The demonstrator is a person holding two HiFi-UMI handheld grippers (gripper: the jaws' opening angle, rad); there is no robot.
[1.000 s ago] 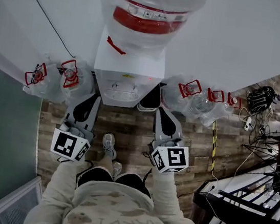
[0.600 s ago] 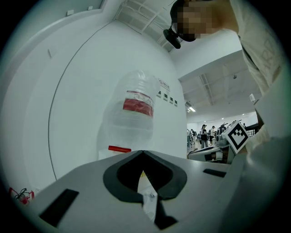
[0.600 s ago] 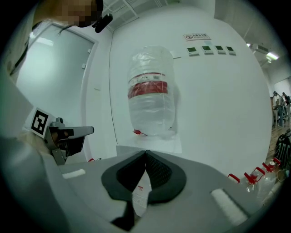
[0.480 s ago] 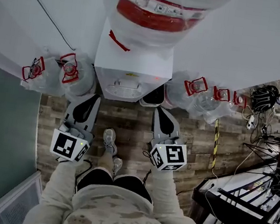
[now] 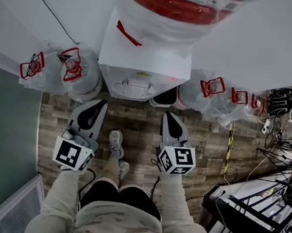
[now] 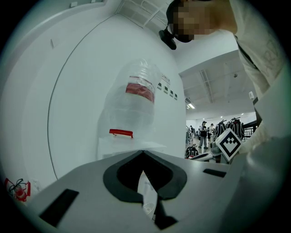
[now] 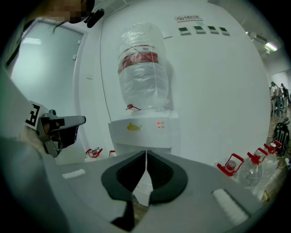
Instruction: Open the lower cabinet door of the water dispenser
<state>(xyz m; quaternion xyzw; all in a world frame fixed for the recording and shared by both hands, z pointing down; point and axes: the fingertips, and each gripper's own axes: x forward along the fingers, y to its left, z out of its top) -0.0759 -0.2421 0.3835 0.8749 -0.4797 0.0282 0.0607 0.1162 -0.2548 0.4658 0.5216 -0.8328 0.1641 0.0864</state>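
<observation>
The white water dispenser point(image 5: 143, 59) stands against the wall with an upturned bottle point(image 5: 178, 4) on top. Seen from above, its lower cabinet door is hidden under the body. My left gripper point(image 5: 101, 103) is shut and empty, level, just short of the dispenser's left front. My right gripper point(image 5: 167, 114) is shut and empty too, before the right front. In the left gripper view the shut left gripper point(image 6: 143, 153) covers the dispenser point(image 6: 122, 148) below its top edge. In the right gripper view the right gripper point(image 7: 145, 151) points below the dispenser's tap panel point(image 7: 143, 132). Only a sliver of the front shows between its jaws.
Spare water bottles with red handles stand on the floor left point(image 5: 68, 73) and right point(image 5: 213, 96) of the dispenser. A dark bin point(image 5: 165, 97) sits at its right foot. The person's shoes point(image 5: 116, 141) are between the grippers. Black frames and cables point(image 5: 262, 210) crowd the right.
Both grippers have sunk lower in front of the dispenser, the right one more. The dispenser has slid up in the head view. Both pairs of jaws stay shut.
</observation>
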